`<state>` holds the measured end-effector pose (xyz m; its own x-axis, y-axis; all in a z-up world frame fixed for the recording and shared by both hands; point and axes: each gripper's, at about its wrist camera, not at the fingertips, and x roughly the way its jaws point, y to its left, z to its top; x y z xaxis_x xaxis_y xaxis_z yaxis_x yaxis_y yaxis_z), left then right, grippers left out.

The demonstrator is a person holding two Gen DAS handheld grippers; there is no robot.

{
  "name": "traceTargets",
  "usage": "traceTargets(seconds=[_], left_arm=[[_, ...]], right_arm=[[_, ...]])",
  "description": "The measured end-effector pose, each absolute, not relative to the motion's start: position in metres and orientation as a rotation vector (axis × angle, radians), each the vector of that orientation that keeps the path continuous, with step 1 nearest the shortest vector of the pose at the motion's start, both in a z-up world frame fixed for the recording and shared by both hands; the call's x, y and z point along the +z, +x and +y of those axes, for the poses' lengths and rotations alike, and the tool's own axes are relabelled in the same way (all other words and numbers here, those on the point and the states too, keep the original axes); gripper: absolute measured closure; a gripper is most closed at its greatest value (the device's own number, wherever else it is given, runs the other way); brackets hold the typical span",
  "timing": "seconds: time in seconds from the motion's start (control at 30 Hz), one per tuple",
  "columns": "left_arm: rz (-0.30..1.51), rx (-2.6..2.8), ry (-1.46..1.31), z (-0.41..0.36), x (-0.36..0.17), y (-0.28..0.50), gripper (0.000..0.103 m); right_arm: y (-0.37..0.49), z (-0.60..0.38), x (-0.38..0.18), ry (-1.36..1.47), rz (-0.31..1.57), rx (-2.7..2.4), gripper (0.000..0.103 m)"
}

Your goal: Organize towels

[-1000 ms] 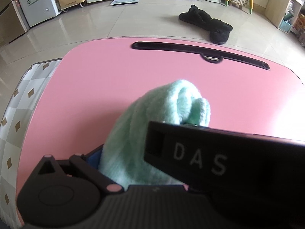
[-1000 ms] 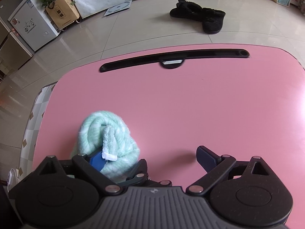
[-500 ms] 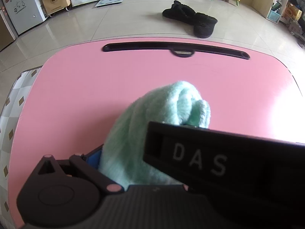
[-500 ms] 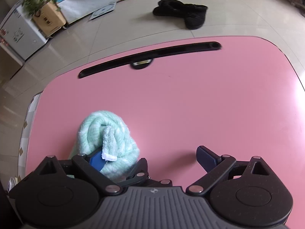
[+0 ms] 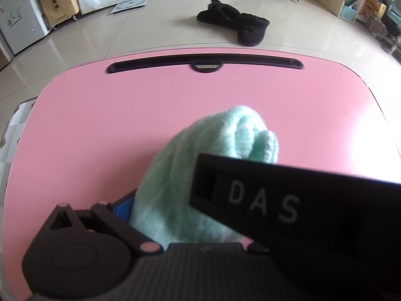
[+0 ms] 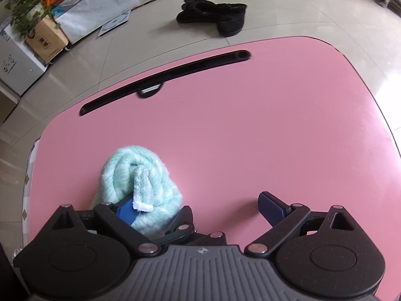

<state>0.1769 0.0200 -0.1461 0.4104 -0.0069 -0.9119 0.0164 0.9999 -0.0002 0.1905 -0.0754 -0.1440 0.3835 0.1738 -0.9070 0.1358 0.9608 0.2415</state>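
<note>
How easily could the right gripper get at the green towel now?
Probably easily: the right gripper stands open, the towel already touches its left finger, and only bare pink table shows between them.

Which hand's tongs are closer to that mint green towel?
Left. The mint towel sits between the left tongs; the right tongs stand open beside it, only one finger against it.

Towel [image 6: 140,175]: mint green, white flecks
Table [image 6: 250,130]: pink, black slot
My pads [image 6: 272,207]: blue
Slippers [image 6: 215,17]: black
</note>
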Motion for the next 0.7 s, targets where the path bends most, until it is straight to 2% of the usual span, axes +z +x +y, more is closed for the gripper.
traceTargets(seconds=[0.7], left_arm=[[1.146, -0.129, 0.080, -0.037, -0.149, 0.179, 0.000]], right_arm=[[0.175, -0.133, -0.144, 0.424, 1.181, -0.155, 0.007]])
